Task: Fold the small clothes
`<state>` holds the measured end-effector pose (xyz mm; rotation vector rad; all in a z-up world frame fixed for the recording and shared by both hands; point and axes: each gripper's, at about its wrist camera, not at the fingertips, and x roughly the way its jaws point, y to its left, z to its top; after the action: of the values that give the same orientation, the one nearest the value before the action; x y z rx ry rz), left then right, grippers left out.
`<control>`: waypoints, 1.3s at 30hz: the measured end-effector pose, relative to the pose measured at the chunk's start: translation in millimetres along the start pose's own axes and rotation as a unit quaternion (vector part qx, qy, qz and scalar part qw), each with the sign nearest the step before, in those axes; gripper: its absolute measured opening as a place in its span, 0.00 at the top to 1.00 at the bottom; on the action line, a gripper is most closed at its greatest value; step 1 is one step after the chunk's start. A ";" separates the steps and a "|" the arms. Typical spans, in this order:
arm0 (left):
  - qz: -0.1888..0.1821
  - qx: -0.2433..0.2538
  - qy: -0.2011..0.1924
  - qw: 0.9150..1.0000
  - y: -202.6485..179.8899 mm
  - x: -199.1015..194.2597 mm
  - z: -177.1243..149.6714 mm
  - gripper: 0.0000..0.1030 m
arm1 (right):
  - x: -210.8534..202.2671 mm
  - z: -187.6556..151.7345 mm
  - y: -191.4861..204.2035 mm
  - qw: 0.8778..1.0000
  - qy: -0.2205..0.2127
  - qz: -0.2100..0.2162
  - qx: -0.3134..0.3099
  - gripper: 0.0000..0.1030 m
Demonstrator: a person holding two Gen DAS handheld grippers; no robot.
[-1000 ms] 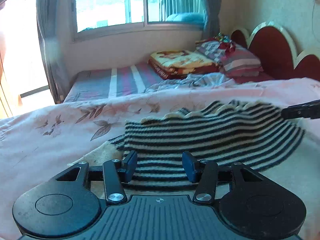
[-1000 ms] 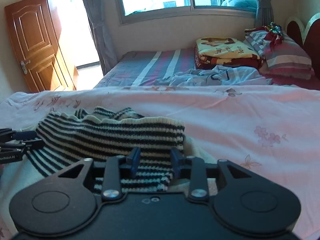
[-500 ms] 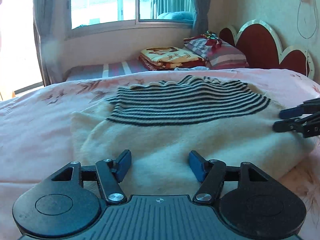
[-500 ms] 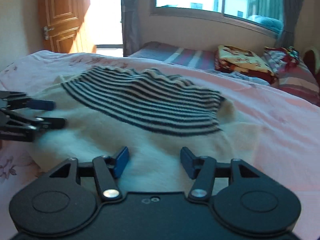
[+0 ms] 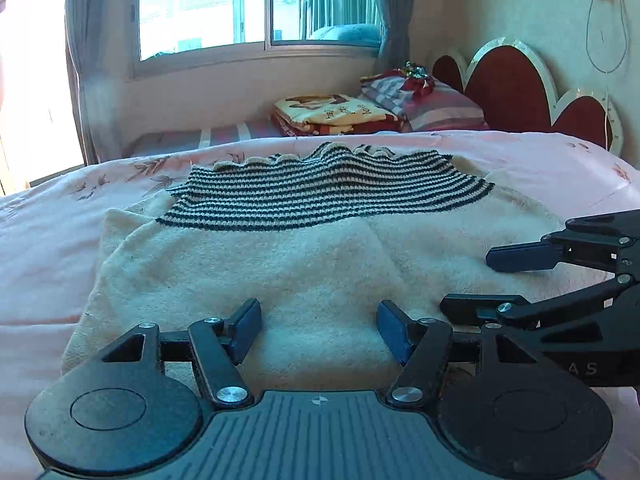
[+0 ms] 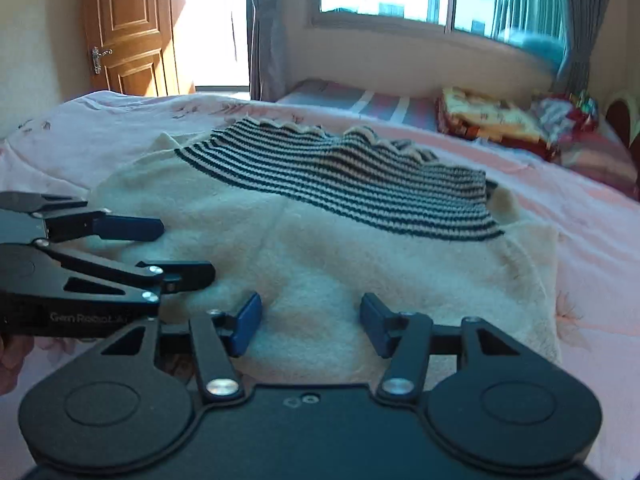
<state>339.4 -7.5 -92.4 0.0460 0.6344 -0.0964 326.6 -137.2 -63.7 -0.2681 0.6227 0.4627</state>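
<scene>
Looking along both grippers, we see one cream sweater (image 5: 280, 264) with a striped part lying flat on the bed (image 5: 48, 232), its near hem between the spread fingers of our left gripper (image 5: 318, 330) and right gripper (image 6: 308, 326), neither gripping it.

Bright daylight from the blown-out window (image 5: 256, 4), fisheye-bent edges, right-wrist view's far side smeared.
</scene>
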 end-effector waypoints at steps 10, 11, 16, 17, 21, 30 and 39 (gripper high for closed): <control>0.010 -0.045 0.010 0.999 65.7 -31.8 -20.4 0.32 | -36.1 -33.0 -75.8 0.998 0.030 -0.031 0.049 0.39; 0.012 -0.042 0.010 0.999 64.9 -31.0 -20.4 0.32 | -38.4 -37.2 -79.2 0.998 0.028 -0.029 0.053 0.39; 0.015 -0.028 -0.020 0.999 28.9 -38.5 -1.8 0.32 | -48.4 -24.3 -65.9 0.997 0.010 -0.037 0.068 0.43; 0.010 -0.015 -0.026 1.000 17.0 -39.8 0.2 0.32 | -51.3 -21.3 -62.8 0.997 0.002 -0.029 0.072 0.43; 0.020 0.027 0.021 0.999 -12.2 -17.2 -6.9 0.32 | -33.2 -25.8 -53.2 0.997 0.037 -0.037 0.055 0.41; 0.043 -0.025 -0.015 0.999 30.1 -34.6 2.3 0.30 | -49.5 -19.1 -72.8 0.996 0.004 -0.017 0.089 0.41; 0.056 -0.055 0.029 0.997 63.2 3.6 9.0 0.30 | 1.5 -1.9 -112.3 0.991 0.030 -0.035 0.125 0.47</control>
<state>354.1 54.5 -86.5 -0.0221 0.6920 0.0484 382.0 -234.5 -54.5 -0.0657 0.7210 0.3057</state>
